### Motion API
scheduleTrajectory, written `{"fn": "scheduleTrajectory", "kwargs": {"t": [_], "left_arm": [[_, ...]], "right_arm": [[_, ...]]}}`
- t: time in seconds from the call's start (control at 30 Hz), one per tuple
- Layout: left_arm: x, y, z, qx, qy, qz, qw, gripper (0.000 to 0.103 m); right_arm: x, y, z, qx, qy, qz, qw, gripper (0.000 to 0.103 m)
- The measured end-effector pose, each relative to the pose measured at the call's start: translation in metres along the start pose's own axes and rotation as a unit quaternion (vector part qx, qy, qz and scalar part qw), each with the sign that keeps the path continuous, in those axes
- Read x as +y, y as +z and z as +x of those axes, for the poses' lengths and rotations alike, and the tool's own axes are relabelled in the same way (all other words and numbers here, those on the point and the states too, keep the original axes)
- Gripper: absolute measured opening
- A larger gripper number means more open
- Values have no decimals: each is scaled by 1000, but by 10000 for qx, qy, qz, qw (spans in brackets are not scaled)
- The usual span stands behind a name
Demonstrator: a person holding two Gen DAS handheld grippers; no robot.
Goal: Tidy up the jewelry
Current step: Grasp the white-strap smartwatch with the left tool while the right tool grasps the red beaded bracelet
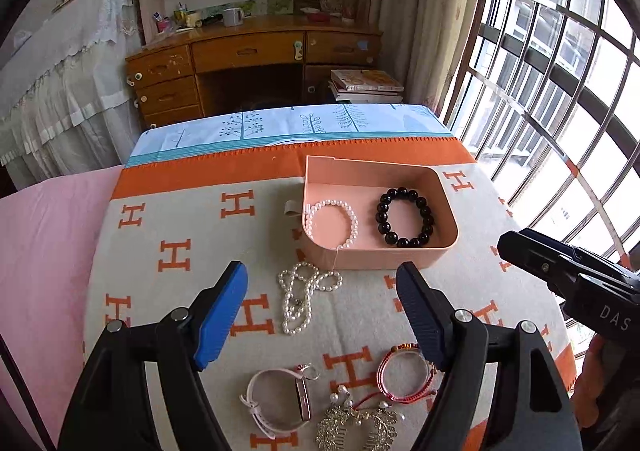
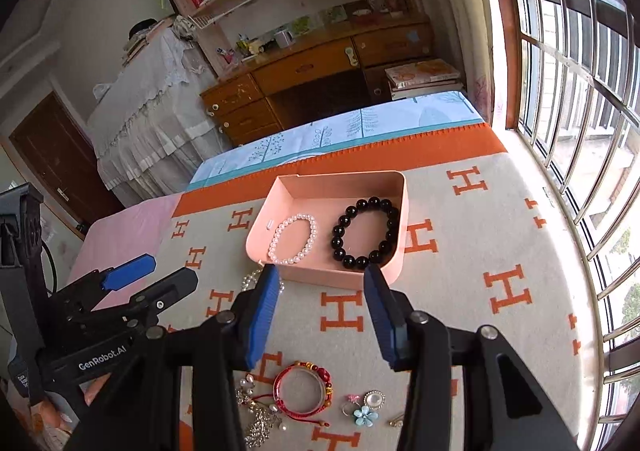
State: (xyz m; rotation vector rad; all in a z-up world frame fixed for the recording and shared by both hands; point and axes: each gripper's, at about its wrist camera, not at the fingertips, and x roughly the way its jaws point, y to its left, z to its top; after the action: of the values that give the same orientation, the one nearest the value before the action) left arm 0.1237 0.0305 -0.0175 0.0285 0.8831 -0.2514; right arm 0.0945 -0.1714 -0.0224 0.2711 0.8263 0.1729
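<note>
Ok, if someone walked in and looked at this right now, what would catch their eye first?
Probably the pink tray on the orange H-patterned blanket, with a black bead bracelet lying beside a white pearl bracelet inside it. Next, the loose pearl necklace heaped just in front of the tray, and both blue-padded grippers, left and right, open and empty above the blanket.

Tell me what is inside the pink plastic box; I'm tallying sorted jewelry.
Inside the pink plastic box lie a white pearl bracelet and a black bead bracelet, side by side. Its near wall hides a floor strip.
</note>
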Motion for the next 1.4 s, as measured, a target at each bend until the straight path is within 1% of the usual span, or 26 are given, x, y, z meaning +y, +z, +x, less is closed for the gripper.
{"fn": "scheduleTrajectory", "kwargs": {"t": [0.1,0.17,0.27,0.3,0.33,0.4,0.47,0.57,0.67,0.83,0.87,0.9,0.93,1.0,1.1,1.13,1.2,1.23,1.3,1.4], "left_arm": [[4,-13,-14,-110,165,-120,9997,75],[10,-22,-21,-100,204,-244,9994,75],[23,-36,-22,72,236,-475,9986,75],[27,-42,-21,121,267,-525,9982,75],[31,-47,-21,150,315,-551,9979,75],[37,-59,-18,209,426,-586,9972,75],[44,-71,-13,342,421,-652,9964,75],[53,-88,-3,563,389,-764,9947,75],[62,-104,8,755,448,-866,9924,75],[74,-122,25,1053,443,-1044,9879,75],[75,-123,28,1084,452,-1045,9876,72],[75,-124,30,1120,455,-1046,9871,66],[76,-123,34,1163,422,-1057,9867,64],[75,-123,39,1239,325,-1106,9856,56],[72,-122,47,1330,248,-1113,9845,48],[71,-122,50,1361,220,-1109,9842,47],[69,-121,55,1429,200,-1096,9835,40],[67,-121,57,1465,203,-1086,9830,37],[65,-119,59,1447,262,-1029,9838,36],[63,-117,62,1448,320,-992,9840,27]], "right_arm": [[6,-11,-13,-142,-77,-251,9996,45],[6,-16,-19,-103,-49,-345,9993,45],[2,-24,-25,56,81,-350,9993,47],[-1,-26,-26,71,106,-336,9994,50],[-3,-29,-28,72,112,-319,9994,51],[-7,-35,-30,61,133,-325,9994,51],[-10,-44,-31,62,130,-352,9993,51],[-13,-55,-25,155,61,-387,9991,51],[-16,-65,-13,367,35,-385,9986,51],[-11,-78,6,628,72,-574,9964,51],[-10,-80,10,679,69,-617,9958,51],[-8,-81,14,727,60,-661,9951,51],[-7,-83,17,758,57,-697,9947,51],[-5,-85,23,825,64,-755,9937,51],[-2,-85,30,909,78,-825,9924,51],[-1,-85,33,933,67,-857,9919,51],[1,-85,38,992,40,-932,9907,51],[2,-84,41,1024,26,-970,9900,51],[5,-85,48,1107,6,-1059,9882,47],[9,-87,57,1251,28,-1217,9846,39]]}}
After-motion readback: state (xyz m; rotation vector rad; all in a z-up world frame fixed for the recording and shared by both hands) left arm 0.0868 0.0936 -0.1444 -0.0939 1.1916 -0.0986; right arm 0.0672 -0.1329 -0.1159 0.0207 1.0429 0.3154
